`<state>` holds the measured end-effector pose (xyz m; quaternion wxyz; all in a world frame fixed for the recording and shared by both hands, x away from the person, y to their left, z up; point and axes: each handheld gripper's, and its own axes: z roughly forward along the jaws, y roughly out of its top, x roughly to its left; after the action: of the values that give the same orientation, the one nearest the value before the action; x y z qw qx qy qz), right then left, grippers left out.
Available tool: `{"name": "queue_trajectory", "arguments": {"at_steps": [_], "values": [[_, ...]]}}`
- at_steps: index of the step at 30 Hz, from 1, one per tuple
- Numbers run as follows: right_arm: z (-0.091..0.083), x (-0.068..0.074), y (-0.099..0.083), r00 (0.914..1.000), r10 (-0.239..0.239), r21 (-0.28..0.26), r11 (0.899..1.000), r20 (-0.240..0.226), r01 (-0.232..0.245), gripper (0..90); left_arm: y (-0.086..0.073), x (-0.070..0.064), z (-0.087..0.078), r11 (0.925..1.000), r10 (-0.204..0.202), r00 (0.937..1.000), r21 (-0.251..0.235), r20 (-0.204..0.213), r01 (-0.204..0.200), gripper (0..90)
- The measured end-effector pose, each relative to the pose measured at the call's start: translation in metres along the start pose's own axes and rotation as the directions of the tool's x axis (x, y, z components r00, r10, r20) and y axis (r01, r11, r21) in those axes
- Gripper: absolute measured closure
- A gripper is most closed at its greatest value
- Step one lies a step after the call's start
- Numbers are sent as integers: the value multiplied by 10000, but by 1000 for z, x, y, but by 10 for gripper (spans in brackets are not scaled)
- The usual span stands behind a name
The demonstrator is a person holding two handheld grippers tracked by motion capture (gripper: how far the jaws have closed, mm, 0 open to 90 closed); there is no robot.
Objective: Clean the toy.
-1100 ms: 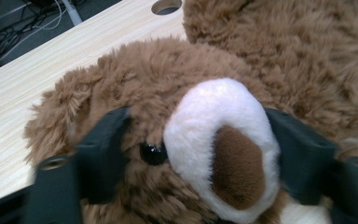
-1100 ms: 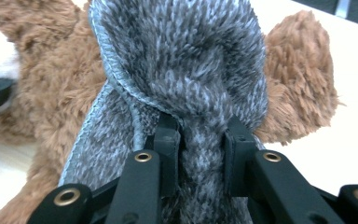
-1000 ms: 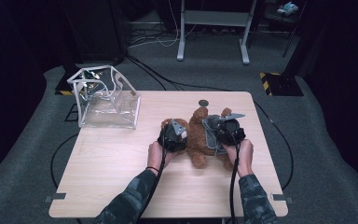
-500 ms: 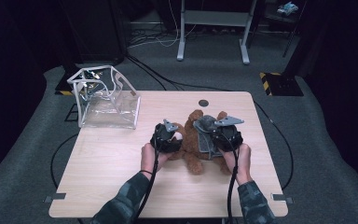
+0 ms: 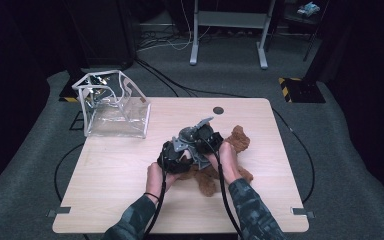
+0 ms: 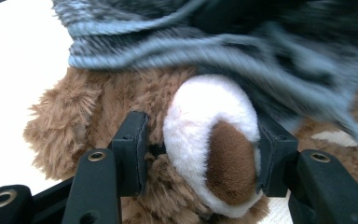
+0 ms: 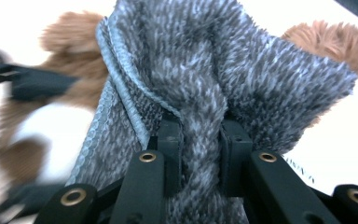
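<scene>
Teddy bear [image 5: 230, 155] at bench [image 5: 110, 175] centre, clear box [image 5: 112, 105] at 10 o'clock. Left tool [image 6: 200, 154] clamps white muzzle [image 6: 209, 140]; right tool [image 7: 200, 140] pinches grey knit garment [image 7: 214, 70]. Hold head steady, pull knit evenly, avoid tearing.

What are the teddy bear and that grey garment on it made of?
Teddy bear: looks like soft brown plush, shaggy pile, with a shorter white plush muzzle. Grey garment: seems a fuzzy knit or fleece, mottled grey fibres and a stitched edge; it bunches where the right gripper pinches it.
</scene>
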<state>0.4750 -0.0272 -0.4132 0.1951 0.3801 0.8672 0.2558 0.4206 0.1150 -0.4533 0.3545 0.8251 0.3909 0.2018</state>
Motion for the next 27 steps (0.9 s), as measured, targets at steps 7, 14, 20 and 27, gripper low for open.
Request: {"name": "queue_trajectory", "arguments": {"at_steps": [7,14,20,27], "values": [[16,-19,9,9947,-214,887,9960,1008,124,759,-3,-1,0,9999,-80,9999,-66,114,81,463],[14,-52,3,9740,487,1039,9919,2212,-732,760,-5,-1,-1,9999,-102,9999,-97,139,104,460],[-13,-63,2,9698,1214,256,9912,2118,-1297,758,-3,0,0,9999,-126,9999,3,76,126,452],[-39,-24,14,9985,474,-651,9968,274,-455,757,-2,0,2,9997,-259,9997,-46,15,259,446]]}}
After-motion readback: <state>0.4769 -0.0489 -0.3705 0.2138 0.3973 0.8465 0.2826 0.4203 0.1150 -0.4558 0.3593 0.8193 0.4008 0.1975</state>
